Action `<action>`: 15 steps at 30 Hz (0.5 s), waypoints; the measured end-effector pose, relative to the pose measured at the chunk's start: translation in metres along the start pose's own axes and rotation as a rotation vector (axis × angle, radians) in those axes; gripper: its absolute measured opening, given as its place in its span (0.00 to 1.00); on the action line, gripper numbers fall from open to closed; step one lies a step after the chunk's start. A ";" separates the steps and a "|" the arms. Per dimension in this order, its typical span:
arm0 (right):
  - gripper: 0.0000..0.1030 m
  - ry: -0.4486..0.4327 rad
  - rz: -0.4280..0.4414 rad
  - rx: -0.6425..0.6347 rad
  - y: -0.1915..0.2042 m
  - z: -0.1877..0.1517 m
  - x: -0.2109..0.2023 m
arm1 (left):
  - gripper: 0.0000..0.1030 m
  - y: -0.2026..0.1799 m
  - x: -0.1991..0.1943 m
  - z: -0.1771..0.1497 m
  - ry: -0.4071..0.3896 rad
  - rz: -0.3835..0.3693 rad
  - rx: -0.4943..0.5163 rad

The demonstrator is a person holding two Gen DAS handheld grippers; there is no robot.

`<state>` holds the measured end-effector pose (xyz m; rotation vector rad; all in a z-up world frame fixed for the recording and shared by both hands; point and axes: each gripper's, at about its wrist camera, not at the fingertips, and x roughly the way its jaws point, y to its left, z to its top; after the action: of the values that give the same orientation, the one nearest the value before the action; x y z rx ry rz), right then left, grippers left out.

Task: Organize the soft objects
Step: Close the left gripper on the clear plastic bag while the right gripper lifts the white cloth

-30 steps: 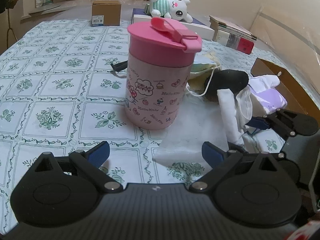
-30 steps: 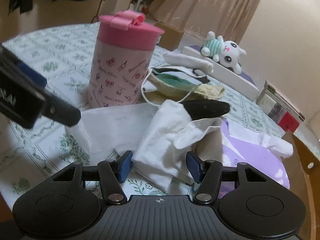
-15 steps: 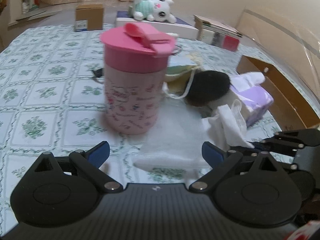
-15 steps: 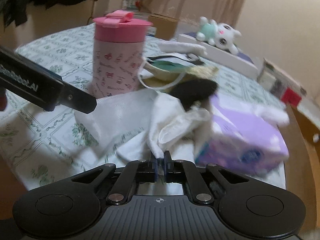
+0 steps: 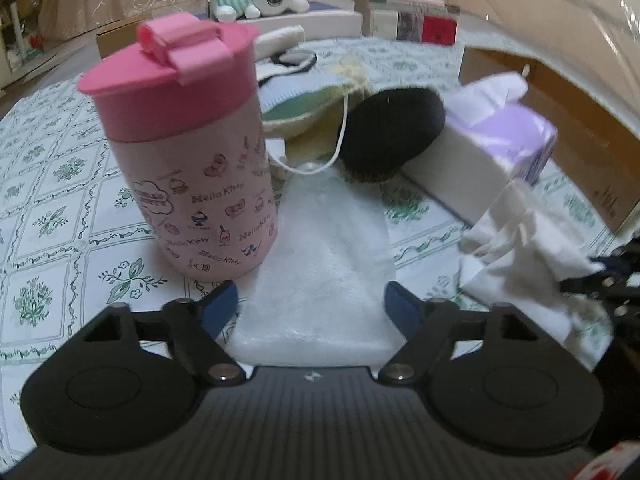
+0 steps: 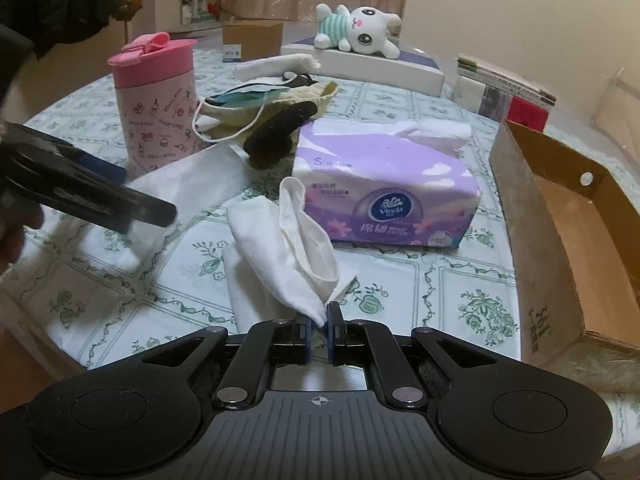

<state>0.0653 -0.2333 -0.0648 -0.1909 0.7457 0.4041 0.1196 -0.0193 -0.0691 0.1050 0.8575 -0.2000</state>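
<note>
Green-and-white floral tablecloth (image 6: 460,300) covers the table, curtains & a beige wall behind. Right gripper (image 6: 319,330) is pinched tight on the corner of a crumpled white cloth (image 6: 288,248), which trails away from it over the table just in front of the purple tissue pack (image 6: 384,188). Left gripper (image 5: 312,306) has jaws apart w/ the flat white towel (image 5: 324,256) lying between the blue pads, not pressed; they've just been closing in. Pink Hello Kitty cup (image 5: 188,152) stands upright just left of the towel, touching its edge. Behind: a black fuzzy item (image 5: 392,128) resting on a pale mask w/ ear loop (image 5: 304,100). Open cardboard box (image 6: 560,216) at the right edge, plush bunny (image 6: 360,32) at the far side.
</note>
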 end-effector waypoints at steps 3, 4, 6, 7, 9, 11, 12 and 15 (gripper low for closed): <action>0.10 0.006 0.015 -0.002 -0.002 -0.001 0.001 | 0.57 0.000 0.003 -0.002 0.007 -0.008 0.007; 0.14 0.009 0.021 0.000 -0.002 -0.001 0.002 | 0.52 0.000 0.003 -0.002 0.006 -0.012 0.012; 0.46 0.010 0.019 0.005 -0.004 -0.002 0.000 | 0.39 -0.002 0.001 -0.003 0.002 -0.020 0.034; 0.57 0.003 0.022 0.007 -0.005 -0.003 -0.001 | 0.31 -0.003 0.001 -0.004 0.002 -0.025 0.042; 0.71 -0.021 0.034 0.012 -0.006 -0.005 -0.006 | 0.16 -0.005 -0.002 -0.004 0.007 -0.036 0.053; 0.73 -0.031 0.054 0.008 -0.005 -0.005 -0.009 | 0.05 -0.007 -0.005 -0.005 0.012 -0.045 0.057; 0.75 -0.039 0.069 0.001 -0.004 -0.005 -0.010 | 0.03 -0.007 -0.008 -0.007 0.016 -0.056 0.056; 0.77 -0.049 0.110 -0.031 0.005 -0.003 -0.008 | 0.02 -0.006 -0.020 -0.015 0.030 -0.099 0.034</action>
<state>0.0559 -0.2325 -0.0616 -0.1686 0.7038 0.5236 0.0948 -0.0195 -0.0637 0.0971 0.8905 -0.3065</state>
